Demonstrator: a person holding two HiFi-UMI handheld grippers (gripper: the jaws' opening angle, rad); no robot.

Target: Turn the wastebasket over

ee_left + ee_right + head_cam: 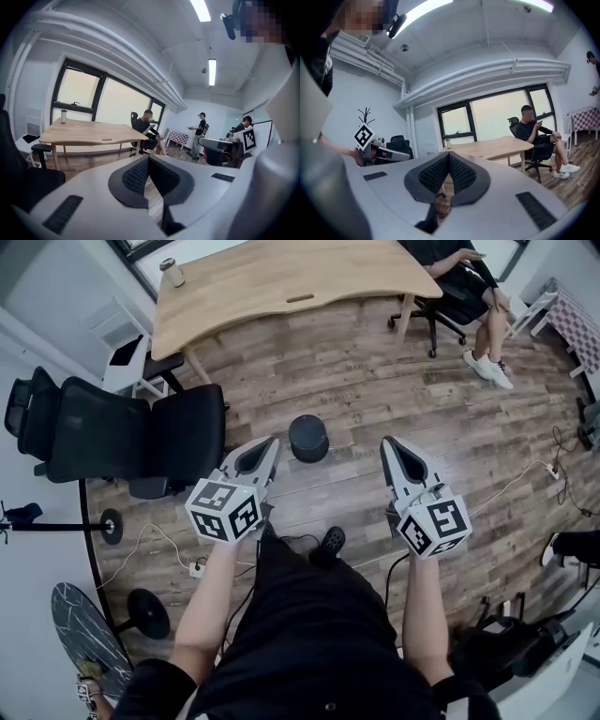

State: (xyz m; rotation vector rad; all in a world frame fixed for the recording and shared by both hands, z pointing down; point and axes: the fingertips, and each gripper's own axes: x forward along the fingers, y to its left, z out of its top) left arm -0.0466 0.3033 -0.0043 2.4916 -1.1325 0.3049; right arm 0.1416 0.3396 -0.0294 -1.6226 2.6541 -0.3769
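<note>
The wastebasket (308, 438) is a small dark round bin standing on the wooden floor just ahead of me, and from above its top looks flat and dark. My left gripper (272, 441) hangs just left of it, apart from it. My right gripper (385, 441) is held farther off on its right. Both point forward, nearly level, with jaws shut and nothing between them. The left gripper (149, 157) and the right gripper (449, 153) show their pads meeting at the tips in their own views, where the bin is hidden.
A wooden desk (281, 282) with a bottle (172, 272) stands beyond the bin. A black office chair (122, 432) is at the left. A seated person (469, 282) is at the far right. Cables and a power strip (197, 568) lie on the floor by my feet.
</note>
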